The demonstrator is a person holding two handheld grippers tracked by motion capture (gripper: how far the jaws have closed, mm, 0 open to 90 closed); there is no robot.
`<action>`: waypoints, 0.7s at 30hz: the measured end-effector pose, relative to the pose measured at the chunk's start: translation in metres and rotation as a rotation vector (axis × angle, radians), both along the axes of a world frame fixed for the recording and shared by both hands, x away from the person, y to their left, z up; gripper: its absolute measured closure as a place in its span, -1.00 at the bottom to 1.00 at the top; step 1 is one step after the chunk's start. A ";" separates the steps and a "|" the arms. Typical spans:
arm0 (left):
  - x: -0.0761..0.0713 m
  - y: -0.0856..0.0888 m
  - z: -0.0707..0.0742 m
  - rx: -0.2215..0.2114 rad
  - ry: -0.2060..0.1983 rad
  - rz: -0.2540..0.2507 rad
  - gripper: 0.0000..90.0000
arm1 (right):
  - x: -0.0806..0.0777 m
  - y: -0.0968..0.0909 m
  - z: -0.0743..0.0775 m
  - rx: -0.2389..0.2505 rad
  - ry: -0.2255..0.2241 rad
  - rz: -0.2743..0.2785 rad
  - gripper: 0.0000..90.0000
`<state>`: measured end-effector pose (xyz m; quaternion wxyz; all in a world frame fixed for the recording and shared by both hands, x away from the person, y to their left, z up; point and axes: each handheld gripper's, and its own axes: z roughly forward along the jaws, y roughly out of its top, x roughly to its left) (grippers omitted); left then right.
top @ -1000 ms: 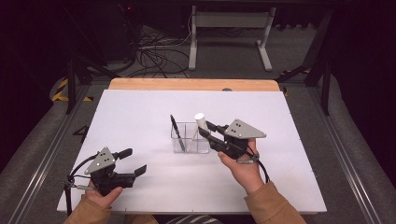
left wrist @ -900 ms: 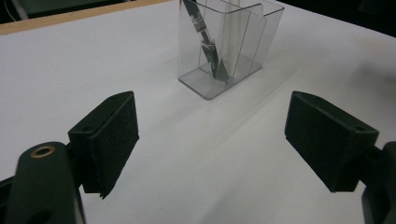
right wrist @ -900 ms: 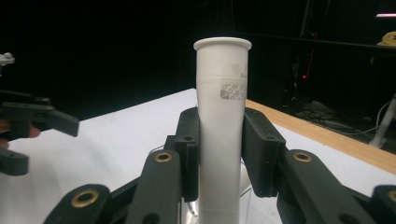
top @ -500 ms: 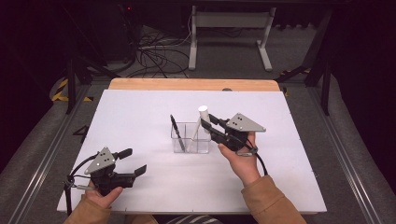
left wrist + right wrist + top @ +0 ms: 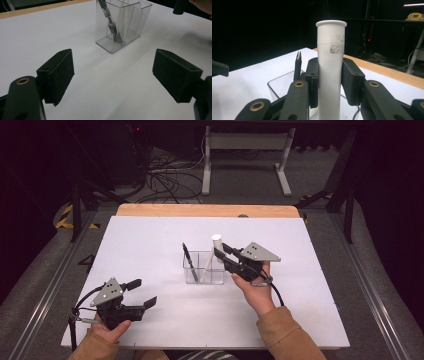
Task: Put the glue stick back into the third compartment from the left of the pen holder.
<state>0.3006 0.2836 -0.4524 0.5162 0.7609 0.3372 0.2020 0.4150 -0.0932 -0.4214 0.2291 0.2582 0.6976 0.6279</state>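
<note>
A clear plastic holder (image 5: 204, 268) with two compartments stands mid-table. A black pen (image 5: 189, 262) leans in its left compartment. My right gripper (image 5: 223, 255) is shut on a white tube (image 5: 215, 251), whose lower end dips into the holder's right compartment. In the right gripper view the white tube (image 5: 330, 65) stands upright between the pads (image 5: 312, 82), with the holder (image 5: 277, 87) below and the pen (image 5: 297, 66) to the left. My left gripper (image 5: 141, 293) rests open near the table's front left. In the left gripper view its jaws stand wide apart, facing the holder (image 5: 122, 25) and the pen (image 5: 110, 21).
The white table (image 5: 150, 240) has a wooden strip (image 5: 205, 210) along its far edge. Beyond it are cables and a metal stand (image 5: 245, 150) on the dark floor. Bare white surface lies around the holder.
My right gripper has carried the white tube left and down, so its lower end now sits in the holder's right compartment. The left gripper has stayed where it was.
</note>
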 end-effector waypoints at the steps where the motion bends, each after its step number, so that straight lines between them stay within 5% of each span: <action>1: 0.000 0.000 0.000 0.003 -0.003 -0.002 -0.60 | 0.000 0.000 -0.002 -0.001 -0.004 0.002 0.54; 21: 0.001 -0.001 0.000 0.003 0.001 -0.004 -0.60 | 0.001 0.002 -0.023 -0.040 0.007 0.011 0.54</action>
